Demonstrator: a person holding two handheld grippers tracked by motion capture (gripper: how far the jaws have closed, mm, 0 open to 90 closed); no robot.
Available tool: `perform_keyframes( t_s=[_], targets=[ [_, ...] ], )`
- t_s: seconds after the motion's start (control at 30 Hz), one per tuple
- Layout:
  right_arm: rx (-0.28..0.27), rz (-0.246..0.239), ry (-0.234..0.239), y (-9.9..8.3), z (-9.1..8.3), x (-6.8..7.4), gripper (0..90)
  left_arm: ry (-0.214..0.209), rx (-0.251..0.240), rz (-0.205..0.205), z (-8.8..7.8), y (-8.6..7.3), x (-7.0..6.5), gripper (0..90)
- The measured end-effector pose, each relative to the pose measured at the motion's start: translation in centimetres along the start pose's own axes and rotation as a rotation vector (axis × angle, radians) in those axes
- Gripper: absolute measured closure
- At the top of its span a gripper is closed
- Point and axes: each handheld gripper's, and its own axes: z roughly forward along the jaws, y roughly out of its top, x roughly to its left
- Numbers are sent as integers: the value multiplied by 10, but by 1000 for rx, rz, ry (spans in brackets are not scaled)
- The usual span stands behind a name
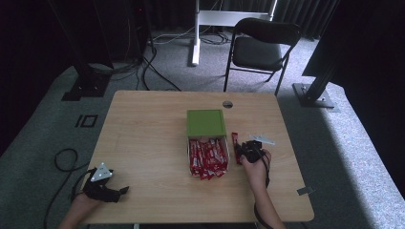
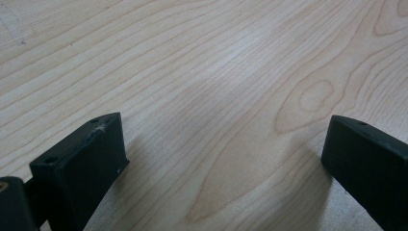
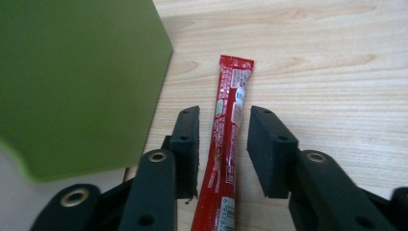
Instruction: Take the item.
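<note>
Light wooden table point(image 1: 143, 143) — green-lidded box point(image 1: 206, 123) of red packets point(image 1: 207, 157), 1 red stick packet point(image 1: 235, 143) beside it

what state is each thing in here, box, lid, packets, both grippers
box: open, full of red packets
green lid: off the near part of the box, covering its far end
loose packet: flat on the table right of the box, between the right gripper's jaws
right gripper: open, jaws either side of the packet, not closed on it
left gripper: open, empty, over bare table
chair: empty

Black folding chair point(image 1: 263, 47) — grey carpet point(image 1: 344, 143) — floor cables point(image 1: 64, 160)
</note>
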Motion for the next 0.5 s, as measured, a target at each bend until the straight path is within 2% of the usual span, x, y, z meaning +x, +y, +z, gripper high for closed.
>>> perform_keyframes(
  t_s=[0.27, 0.5],
  targets=[
    [10, -57, 44, -1, -12, -9, 526, 0, 0, 0, 0, 0, 0, 26],
    [-29, -99, 102, -6, -26, -22, 462, 0, -1, 0, 0, 0, 0, 26]
  ],
)
